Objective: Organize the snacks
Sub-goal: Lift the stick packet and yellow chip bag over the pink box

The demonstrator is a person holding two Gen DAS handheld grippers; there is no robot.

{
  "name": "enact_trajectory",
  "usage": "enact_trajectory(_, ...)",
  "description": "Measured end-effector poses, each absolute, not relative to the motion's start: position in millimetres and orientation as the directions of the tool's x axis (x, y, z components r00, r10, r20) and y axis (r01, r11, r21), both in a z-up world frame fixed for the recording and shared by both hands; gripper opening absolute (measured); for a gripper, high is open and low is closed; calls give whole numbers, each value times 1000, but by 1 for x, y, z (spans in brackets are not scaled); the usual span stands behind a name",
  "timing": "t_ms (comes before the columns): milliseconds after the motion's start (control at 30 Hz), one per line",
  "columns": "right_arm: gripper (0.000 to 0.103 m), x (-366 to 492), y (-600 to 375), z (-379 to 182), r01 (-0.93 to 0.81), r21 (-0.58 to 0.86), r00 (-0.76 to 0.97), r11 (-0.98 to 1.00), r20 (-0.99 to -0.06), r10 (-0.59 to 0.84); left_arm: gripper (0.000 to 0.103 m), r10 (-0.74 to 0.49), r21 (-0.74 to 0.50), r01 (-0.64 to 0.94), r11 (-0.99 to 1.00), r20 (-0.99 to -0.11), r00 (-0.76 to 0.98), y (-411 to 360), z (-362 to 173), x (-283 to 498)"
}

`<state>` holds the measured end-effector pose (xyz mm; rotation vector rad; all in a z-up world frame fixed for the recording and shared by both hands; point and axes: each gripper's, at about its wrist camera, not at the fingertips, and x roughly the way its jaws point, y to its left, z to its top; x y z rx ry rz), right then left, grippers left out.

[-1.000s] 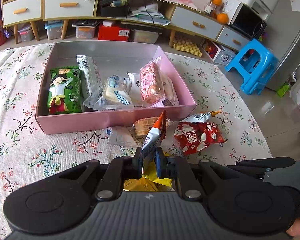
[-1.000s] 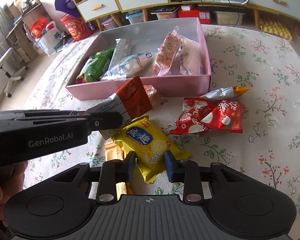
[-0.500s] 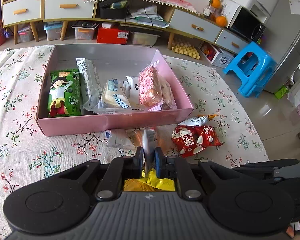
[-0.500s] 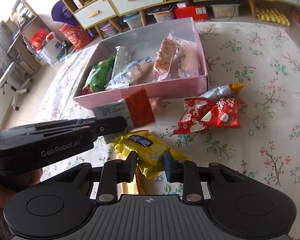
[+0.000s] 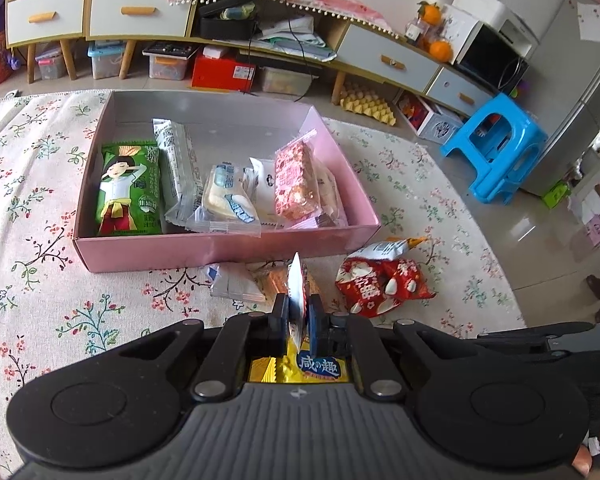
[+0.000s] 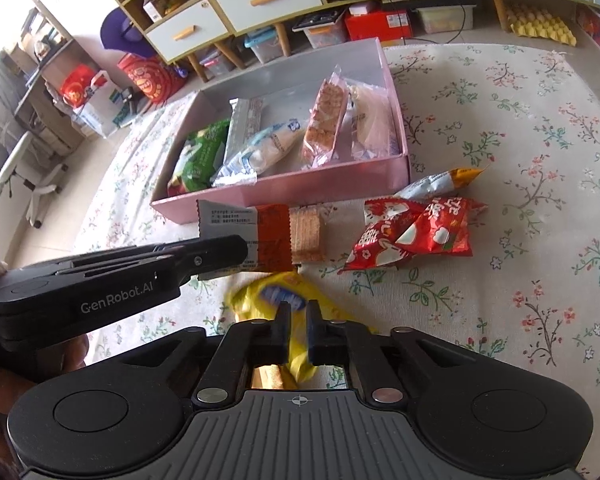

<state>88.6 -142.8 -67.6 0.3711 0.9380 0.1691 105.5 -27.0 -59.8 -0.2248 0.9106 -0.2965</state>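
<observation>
Right wrist view, yellow packet (image 6: 296, 320) clamped by just-closed right gripper (image 6: 298, 334), orange wafer packet (image 6: 260, 236) gripped by left gripper (image 5: 298, 322) at ten o'clock, pink box (image 6: 324, 184) at twelve o'clock, red bags (image 6: 412, 236) at two o'clock.

Table under white floral cloth (image 5: 40, 184) fills lower frame in both views. Pink box (image 5: 220, 246) sits on it, centre-left in left wrist view. In front of box on cloth: white sachet (image 5: 230, 286), biscuit pack (image 6: 308, 234), red packets (image 6: 416, 234) lower right of box, white-orange packet (image 6: 444, 180) just behind them.
</observation>
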Motion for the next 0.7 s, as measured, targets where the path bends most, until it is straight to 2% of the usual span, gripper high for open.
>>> enact_trajectory(100, 6, 88, -148, -63, 11, 380, 602, 925, -741, 297, 8, -355, -333, 151, 931, -726, 589, -22, -56, 105)
enact_trajectory(200, 16, 91, -150, -69, 7, 366, 604, 931, -743, 287, 8, -367, -356, 142, 923, -710, 602, -16, -52, 105)
enact_trajectory(300, 19, 96, -149, -79, 0, 343, 591, 939, -758, 277, 8, -372, -370, 137, 919, -696, 614, -13, -49, 106)
enact_trajectory(433, 40, 100, -137, -86, -45, 347, 578, 937, -756, 307, 8, -377, -378, 135, 916, -694, 614, -13, -50, 109)
enact_trajectory(467, 43, 100, -132, -87, -72, 347, 574, 935, -752, 324, 8, -379, -380, 134, 915, -694, 612, -13, -51, 110)
enact_trajectory(500, 51, 99, -126, -88, -104, 340, 566, 935, -752, 337, 8, -380, -381, 135, 915, -694, 611, -13, -51, 110)
enact_trajectory(533, 60, 99, -119, -89, -136, 319, 559, 938, -757, 338, 8, -379, -381, 136, 915, -693, 613, -12, -51, 110)
enact_trajectory(567, 64, 99, -111, -91, -167, 283, 553, 945, -766, 327, 8, -377, -379, 135, 916, -692, 615, -11, -51, 110)
enact_trajectory(700, 64, 95, -89, -99, -223, 86, 579, 971, -789, 203, 8, -371, -379, 126, 917, -692, 619, -8, -52, 110)
